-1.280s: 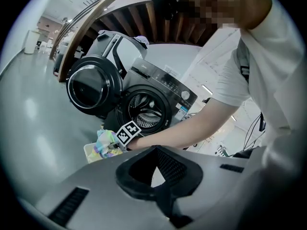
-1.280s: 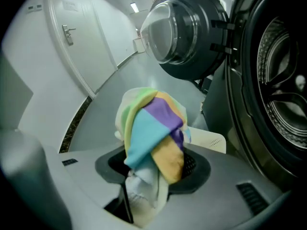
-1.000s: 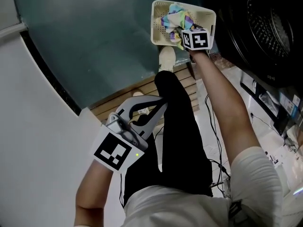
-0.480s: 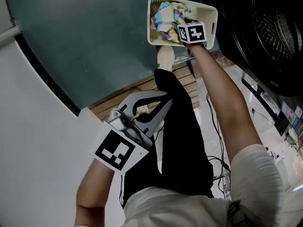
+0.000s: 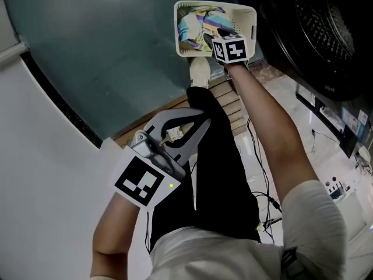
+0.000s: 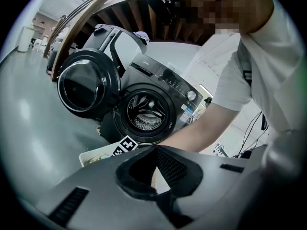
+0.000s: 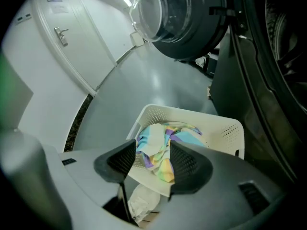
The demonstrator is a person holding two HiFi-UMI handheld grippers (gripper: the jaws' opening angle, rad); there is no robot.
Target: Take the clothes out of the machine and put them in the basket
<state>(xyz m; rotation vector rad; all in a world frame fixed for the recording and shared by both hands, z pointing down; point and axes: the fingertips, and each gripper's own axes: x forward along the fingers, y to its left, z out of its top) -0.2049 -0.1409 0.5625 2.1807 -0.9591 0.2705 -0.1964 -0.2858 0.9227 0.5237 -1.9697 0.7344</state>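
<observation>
Step in hand looks like the drop-off: right gripper (image 7: 153, 150) hangs over the cream perforated plastic basket (image 5: 182, 46) w/ jaws apart, pads not pressing on anything. The pastel striped cloth (image 7: 160, 150) shows through the gap, heaped in the basket, one strip apparently draped over the near rim. To do it well, prob. keep the jaws wide and lift straight up so no fabric snags on the ribbed pads. Then nudge that hanging strip inward so it can't slide out onto the floor. Left gripper (image 6: 156, 150) is held back by the person's leg, jaws together at the tips, nothing gripped. It could go to the dark front-load washing machine (image 6: 144, 114) next. Its round door (image 6: 79, 85) stands open, and no clothes show in the drum from this angle, so a look inside seems worth it. Writing: none legible. Control-panel marks and small stickers on the machine front are too small to read, no brand made out. The gripper cubes carry only black-white square markers, no letters.
</observation>
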